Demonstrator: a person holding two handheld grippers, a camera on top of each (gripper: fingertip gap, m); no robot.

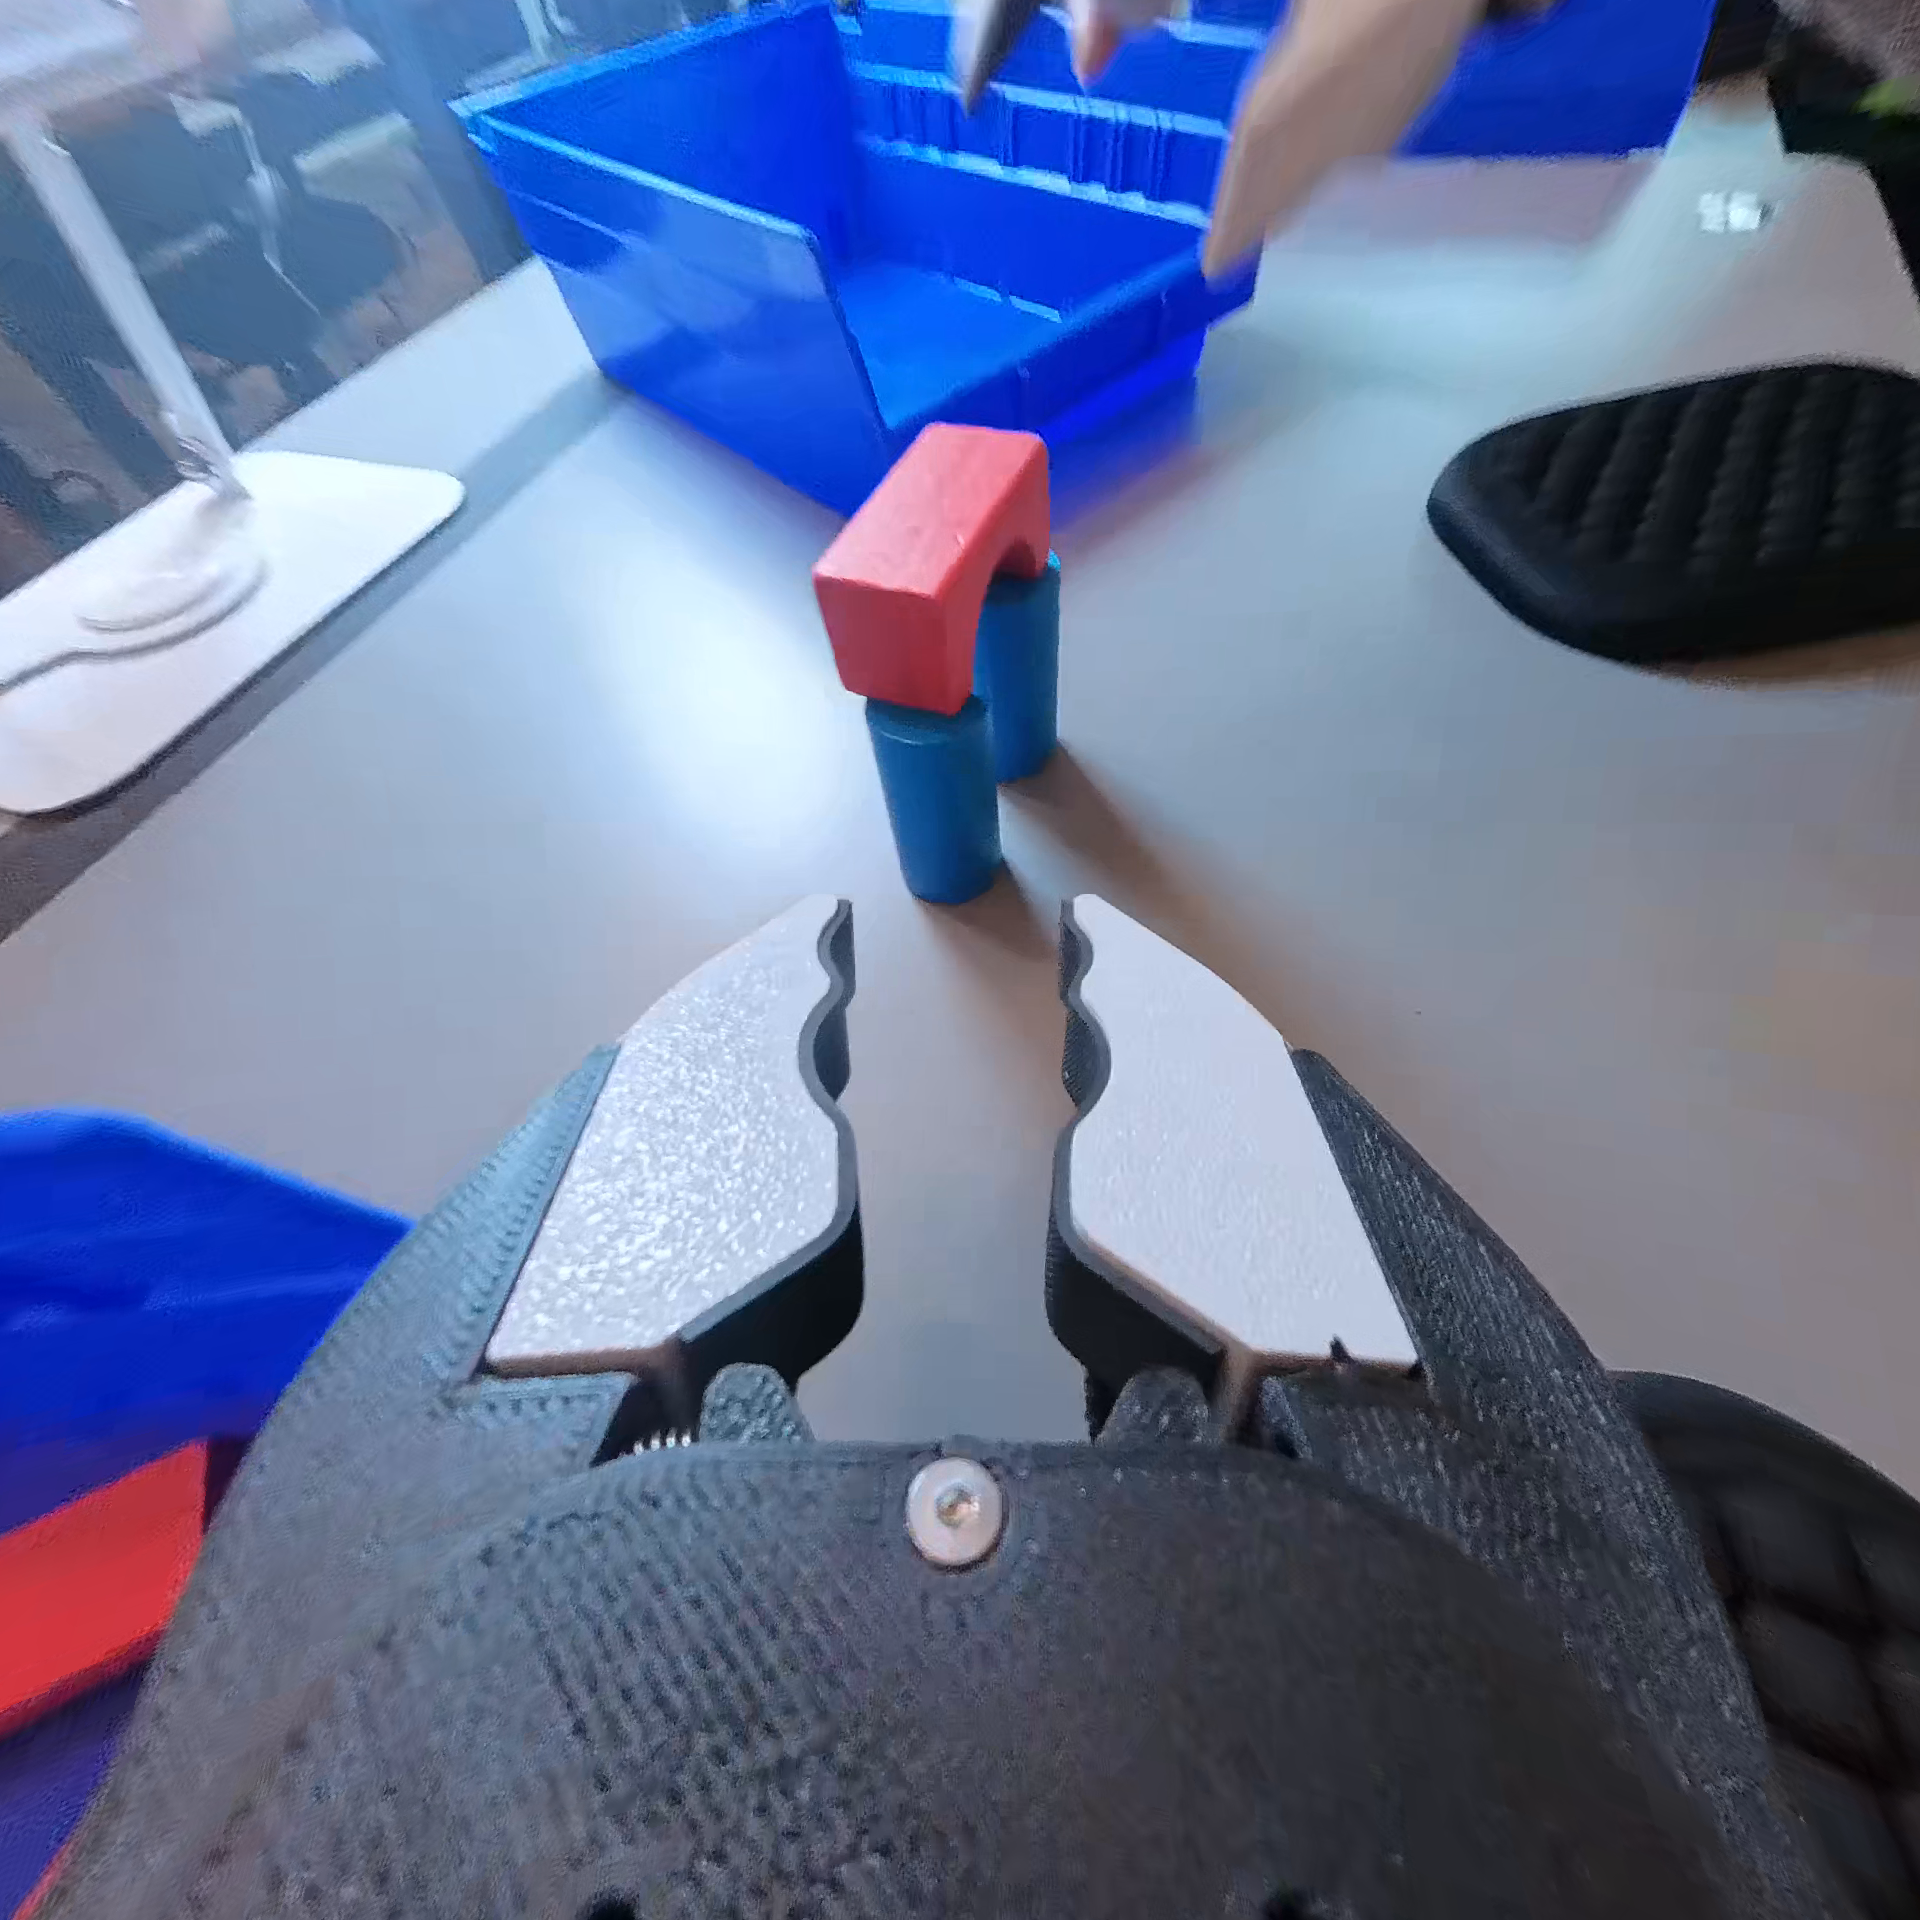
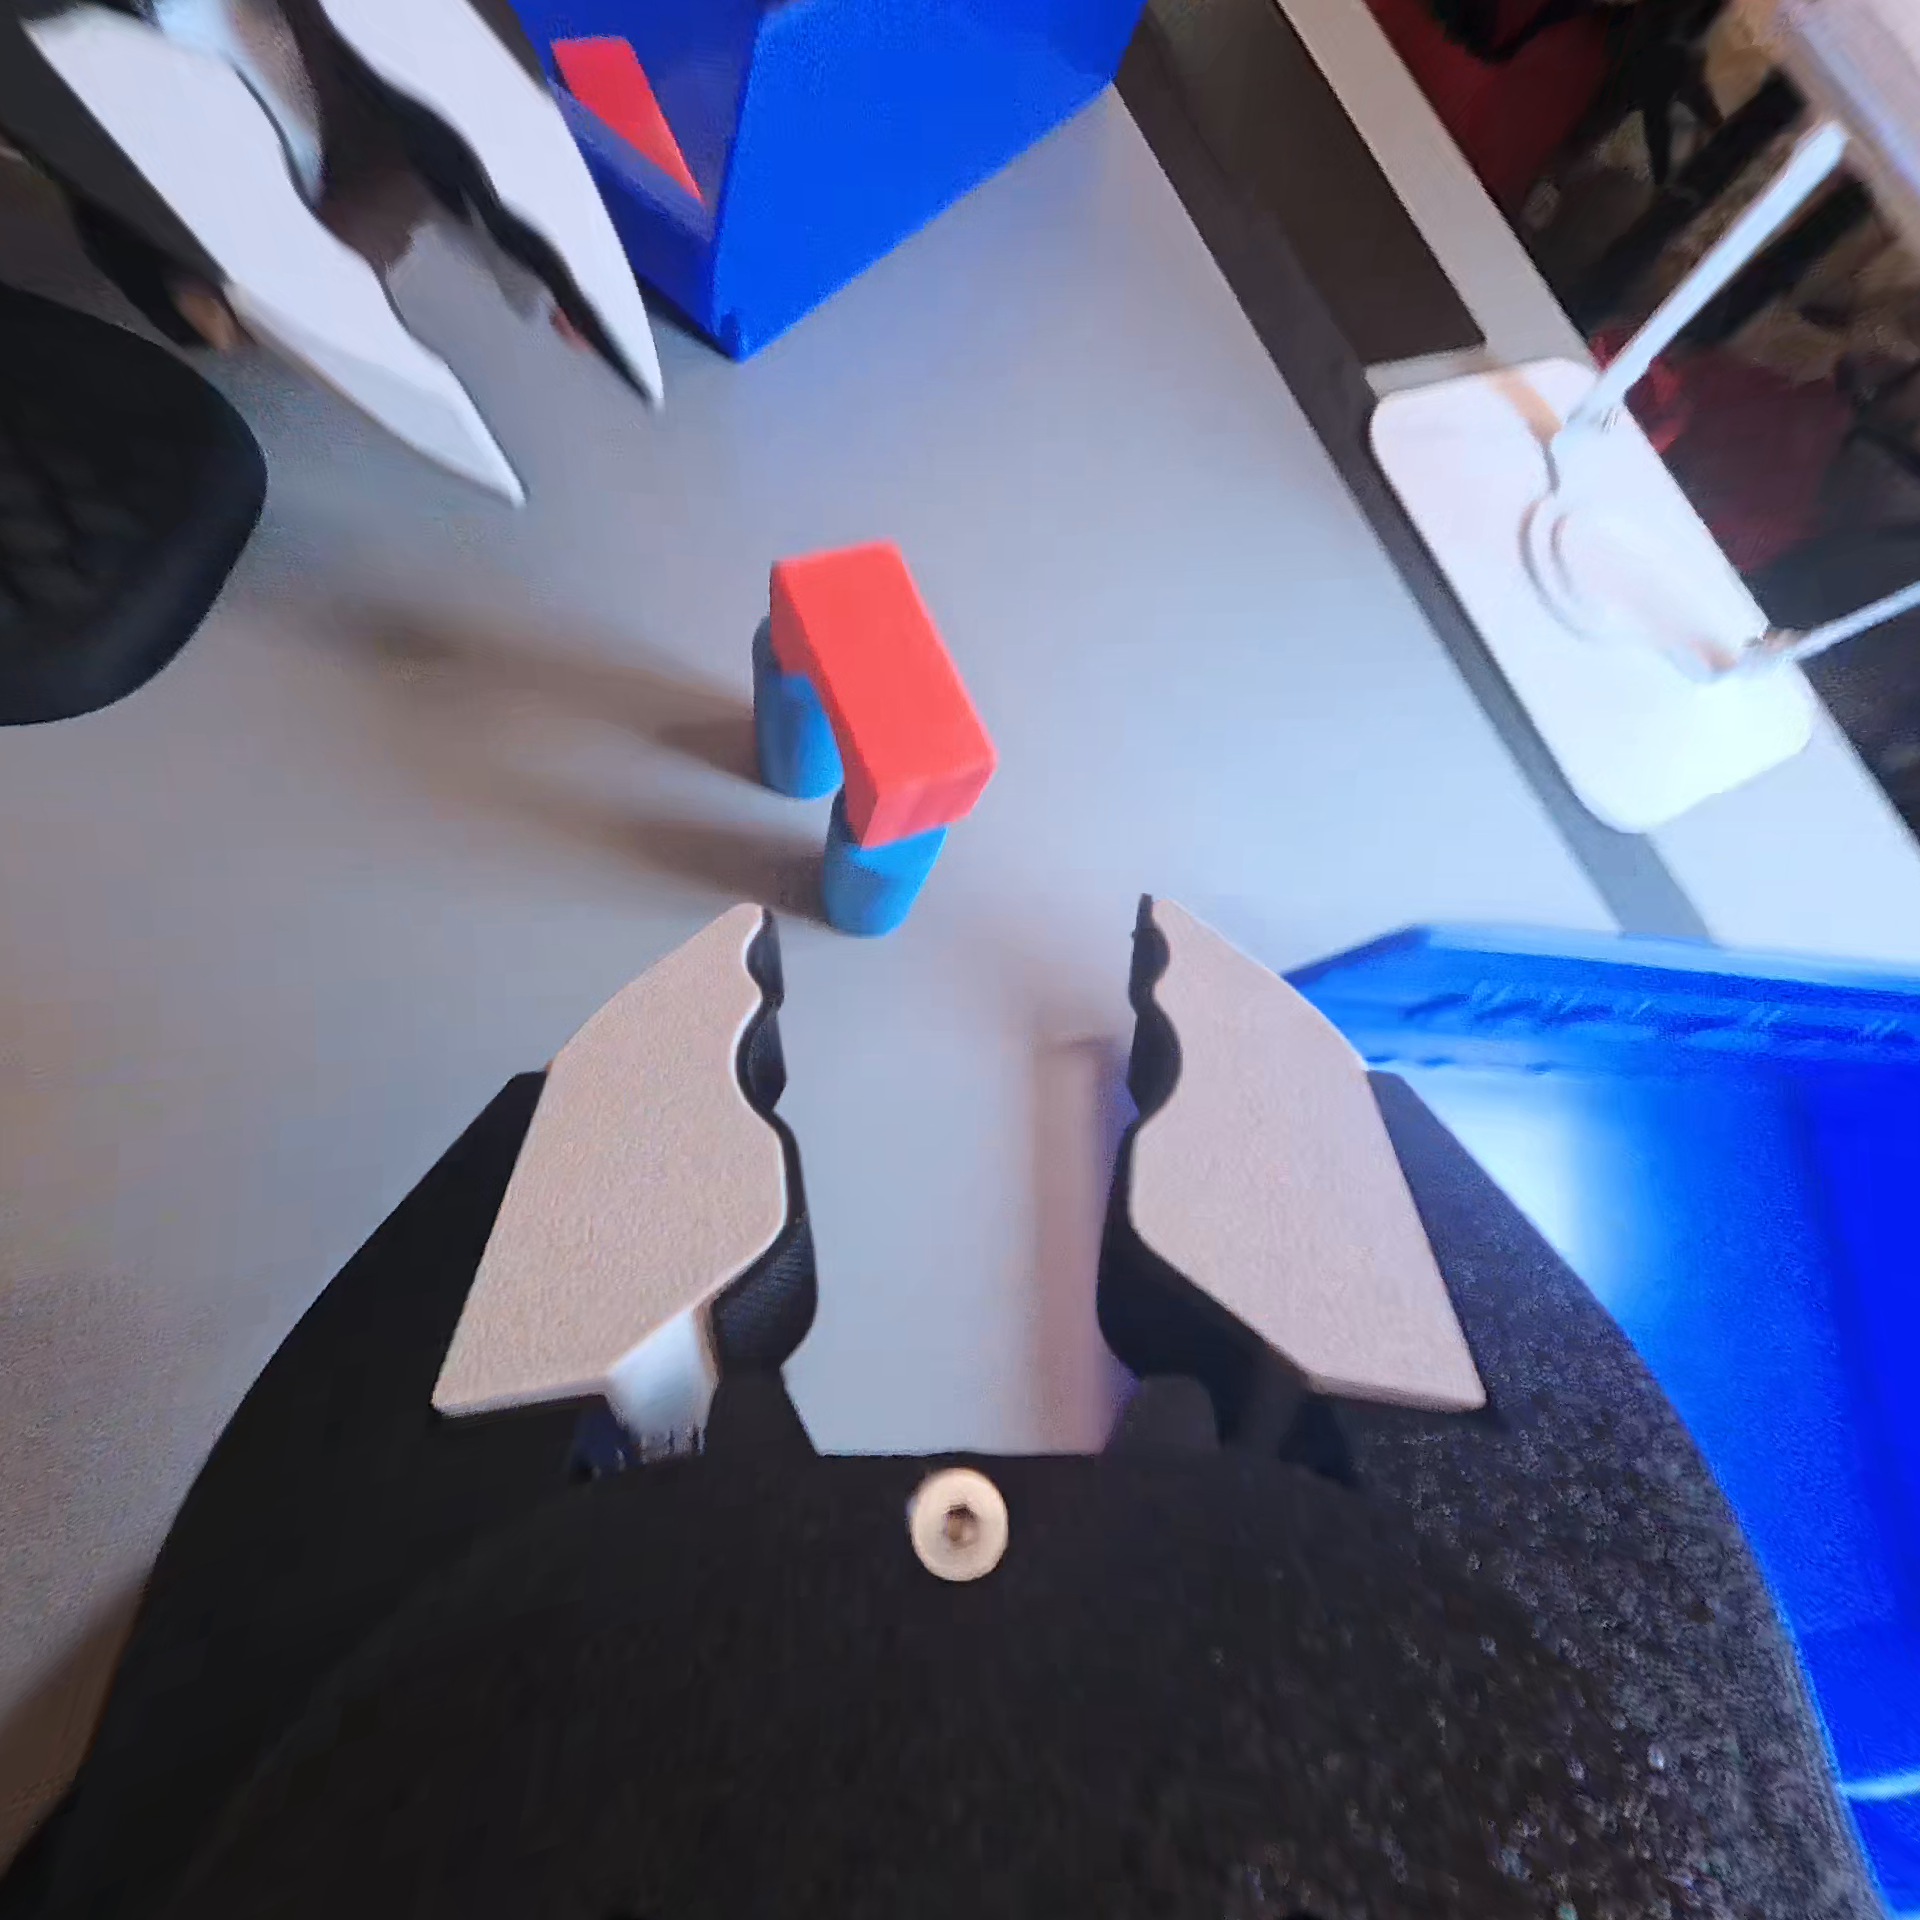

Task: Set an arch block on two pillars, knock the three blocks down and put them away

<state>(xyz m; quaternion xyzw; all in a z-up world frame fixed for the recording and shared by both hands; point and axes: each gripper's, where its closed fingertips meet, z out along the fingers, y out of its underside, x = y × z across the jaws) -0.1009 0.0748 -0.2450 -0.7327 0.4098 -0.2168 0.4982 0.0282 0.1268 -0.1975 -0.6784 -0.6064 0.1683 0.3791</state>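
Red arch block (image 1: pixel 935 566) rests across two blue pillars (image 1: pixel 945 805), upright mid-counter (image 1: pixel 520 831), near blue bin (image 1: pixel 727 239). Left tool (image 1: pixel 956 914) just before near pillar, narrowly parted, empty. Right tool (image 2: pixel 956 914) opposite, wider, empty. Blocks look like light, stiff painted wood; likely topple easily. Grip arch by flat sides.

Arch block (image 1: pixel 935 566) sits on two pillars: near pillar (image 1: pixel 935 805) and far pillar (image 1: pixel 1023 686), both upright on tabletop (image 1: pixel 1351 883), approx. mid-scene. Left tool (image 1: pixel 956 935) just before near pillar, not touching. Bin (image 1: pixel 727 312) behind the stack in left wrist view. Mat (image 1: pixel 1683 509) to the right, lamp base (image 1: pixel 208 603) to the left. Second bin (image 2: pixel 862 135) w/ a block (image 2: pixel 623 114) inside lies beyond the stack in right wrist view. Right tool (image 2: pixel 956 935) near the stack on the opposite side.
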